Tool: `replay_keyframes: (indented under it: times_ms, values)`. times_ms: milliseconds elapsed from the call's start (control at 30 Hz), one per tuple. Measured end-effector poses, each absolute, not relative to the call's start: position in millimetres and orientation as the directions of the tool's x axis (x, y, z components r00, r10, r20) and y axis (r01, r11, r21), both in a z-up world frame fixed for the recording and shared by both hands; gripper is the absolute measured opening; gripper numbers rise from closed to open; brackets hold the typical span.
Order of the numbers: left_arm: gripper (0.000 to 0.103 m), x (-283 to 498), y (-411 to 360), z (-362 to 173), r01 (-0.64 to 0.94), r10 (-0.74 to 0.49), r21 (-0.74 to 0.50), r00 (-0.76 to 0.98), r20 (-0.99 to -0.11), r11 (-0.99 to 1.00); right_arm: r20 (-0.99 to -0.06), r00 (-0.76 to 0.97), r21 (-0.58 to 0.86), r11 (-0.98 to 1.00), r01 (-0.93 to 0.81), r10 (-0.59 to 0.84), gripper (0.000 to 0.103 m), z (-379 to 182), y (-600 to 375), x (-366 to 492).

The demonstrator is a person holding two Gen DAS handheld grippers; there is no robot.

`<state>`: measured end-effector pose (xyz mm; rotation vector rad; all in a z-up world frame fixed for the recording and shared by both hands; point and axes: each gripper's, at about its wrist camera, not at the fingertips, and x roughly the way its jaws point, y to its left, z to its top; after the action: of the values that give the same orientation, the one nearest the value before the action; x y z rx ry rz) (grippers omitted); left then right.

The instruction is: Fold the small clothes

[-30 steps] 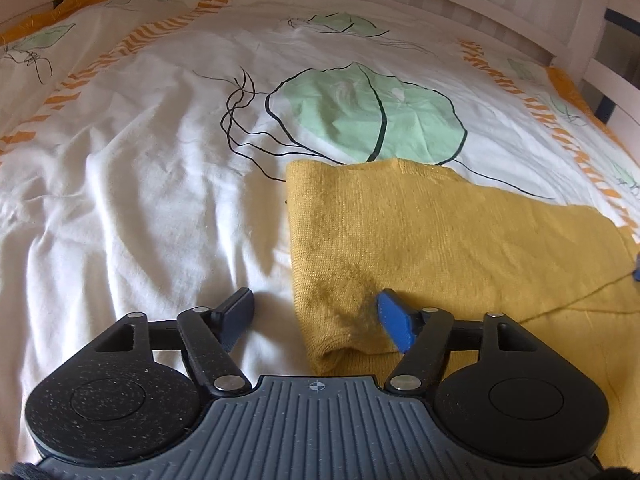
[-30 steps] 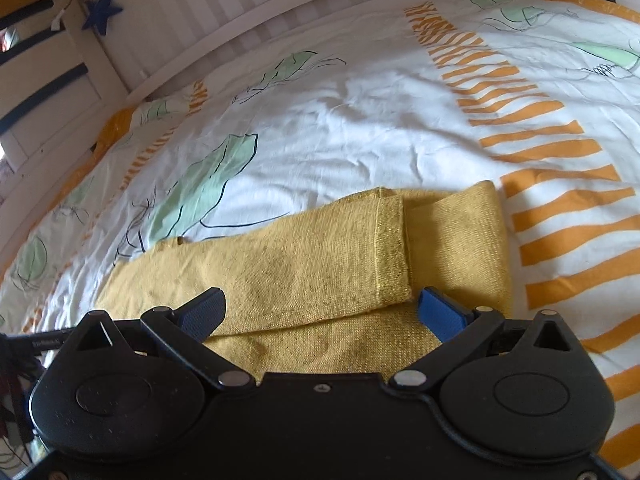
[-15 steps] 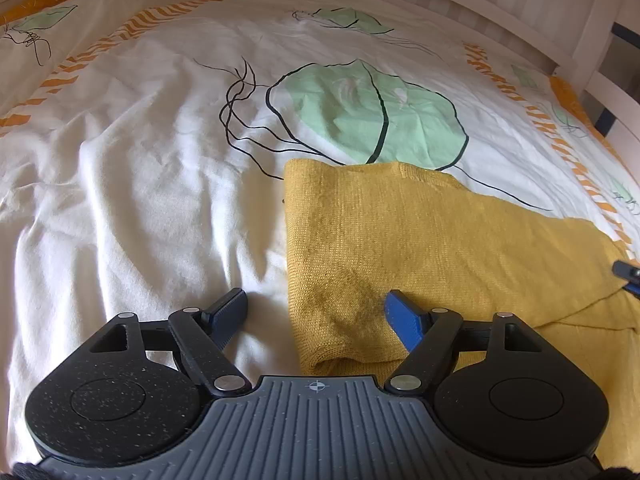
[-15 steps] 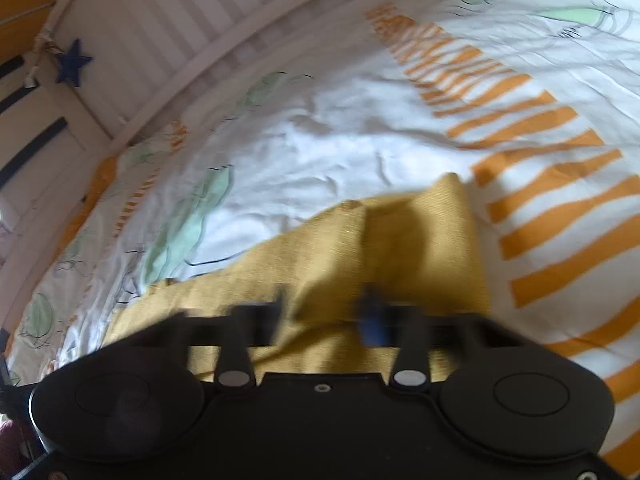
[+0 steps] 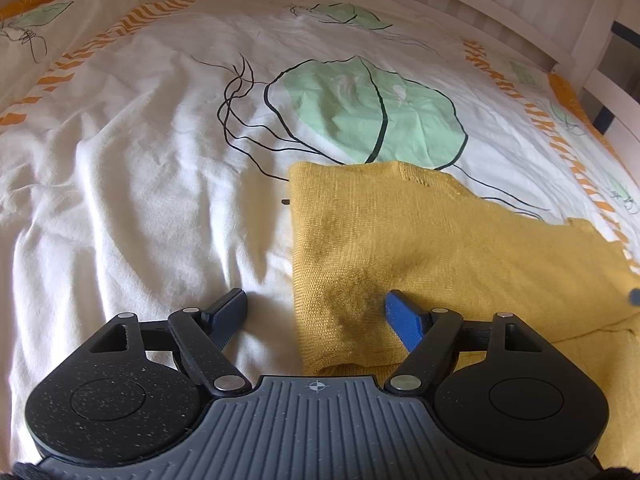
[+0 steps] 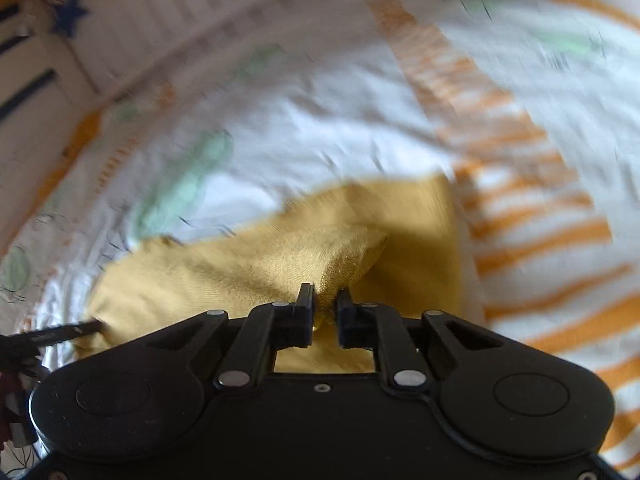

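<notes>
The right gripper (image 6: 325, 300) is closing on a raised fold of the yellow garment (image 6: 280, 264); lift it slowly, so the cloth does not slip. The left gripper (image 5: 316, 308) stands wide, the garment's near corner lying between its jaws untouched.

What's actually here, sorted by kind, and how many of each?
Yellow knit garment: 1
Patterned bedcover: 1
Blue star ornament: 1
Tongs: 2, left tongs and right tongs
Total: 5
</notes>
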<state>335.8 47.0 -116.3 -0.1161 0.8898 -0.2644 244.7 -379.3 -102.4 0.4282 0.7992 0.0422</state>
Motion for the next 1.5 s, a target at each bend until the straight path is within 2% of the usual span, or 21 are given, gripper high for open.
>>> replay_keyframes:
  times_ms: [33,100,233,333,400,433,500,700,767,967,1100,1300,1467,1500]
  values:
    - [0.075,336,47,-116,0.181,-0.275,-0.207,0.599,-0.752,0.961,-0.690,0.695,0.409,0.901,0.144,0.203,0.029,-108,-383,246]
    - [0.075,337,47,-116,0.182,-0.275,-0.207,0.598,-0.753,0.961,-0.686,0.697,0.437,0.884,0.165,0.209,0.031,-112,-386,248]
    - [0.075,337,45,-115,0.188,-0.270,-0.195,0.596,-0.756,0.963,-0.664,0.734,0.380,0.910,0.165,0.144,0.058,-103,-384,246]
    - [0.075,335,44,-108,0.176,-0.246,-0.173,0.622,-0.743,0.969,-0.646,0.760,0.319,0.932,0.173,0.079,0.062,-97,-383,242]
    - [0.075,332,40,-104,0.190,-0.223,-0.129,0.654,-0.723,0.973,-0.638,0.768,0.285,0.945,0.163,0.060,0.067,-95,-380,242]
    - [0.075,332,39,-104,0.194,-0.206,-0.101,0.663,-0.719,0.976,-0.639,0.767,0.271,0.951,0.152,0.060,0.073,-95,-378,243]
    - [0.075,335,38,-107,0.193,-0.178,-0.064,0.662,-0.728,0.979,-0.650,0.758,0.247,0.960,0.133,0.062,0.076,-97,-373,246]
    - [0.078,338,44,-117,0.191,-0.185,-0.078,0.650,-0.737,0.979,-0.717,0.698,0.102,0.990,0.096,0.006,0.079,-115,-360,256]
    - [0.081,338,42,-119,0.196,-0.183,-0.069,0.653,-0.735,0.978,-0.718,0.696,0.062,0.995,0.078,-0.010,0.088,-116,-353,255]
    - [0.091,333,40,-124,0.208,-0.194,-0.070,0.669,-0.717,0.976,-0.701,0.713,0.057,0.997,0.060,-0.003,0.102,-124,-346,254]
    - [0.096,332,38,-126,0.215,-0.203,-0.075,0.671,-0.713,0.974,-0.670,0.742,0.057,0.996,0.064,-0.009,0.103,-129,-345,251]
    - [0.097,330,36,-125,0.231,-0.207,-0.068,0.659,-0.723,0.971,-0.660,0.751,0.082,0.995,0.050,0.017,0.103,-130,-349,251]
    - [0.094,322,43,-122,0.247,-0.241,-0.100,0.646,-0.725,0.964,-0.656,0.754,0.107,0.994,0.037,0.043,0.102,-129,-352,247]
    - [0.088,317,46,-120,0.240,-0.237,-0.102,0.645,-0.727,0.965,-0.656,0.753,0.113,0.993,0.038,0.046,0.100,-127,-353,245]
